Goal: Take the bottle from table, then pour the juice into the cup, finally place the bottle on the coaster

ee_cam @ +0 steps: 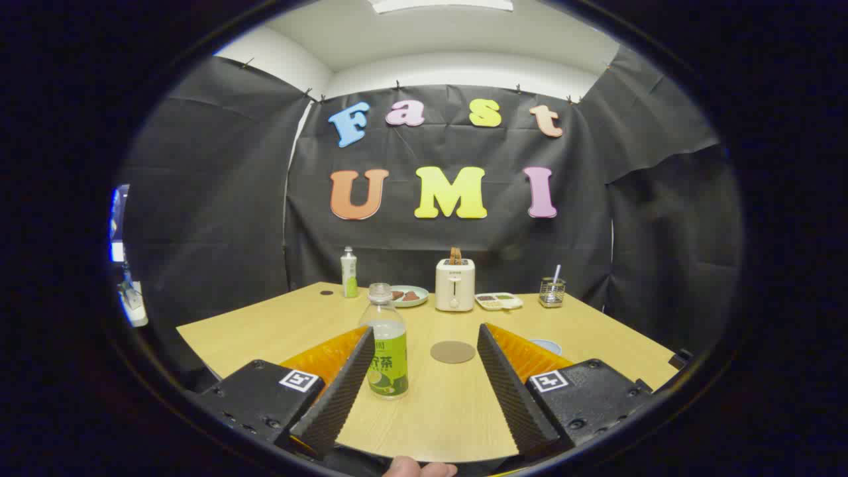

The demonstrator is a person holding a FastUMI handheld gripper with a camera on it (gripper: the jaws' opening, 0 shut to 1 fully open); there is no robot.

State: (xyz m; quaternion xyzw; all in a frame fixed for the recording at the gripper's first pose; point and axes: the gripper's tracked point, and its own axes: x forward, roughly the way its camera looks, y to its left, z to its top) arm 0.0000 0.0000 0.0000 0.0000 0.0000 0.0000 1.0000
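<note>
A clear bottle (386,348) with a green label and no cap stands upright on the wooden table (265,328), close against the inner side of the left finger. My gripper (424,338) is open, its fingers spread wide, nothing pressed between them. A round brown coaster (452,352) lies flat a little beyond the fingers, toward the right one. The rim of a pale cup (548,345) peeks out behind the right finger, mostly hidden by it.
Along the table's far edge stand a second small bottle (349,273), a plate of food (407,296), a white toaster (454,284), a small tray (498,301) and a wire holder (552,291). A fingertip (417,468) of a person shows below the fingers.
</note>
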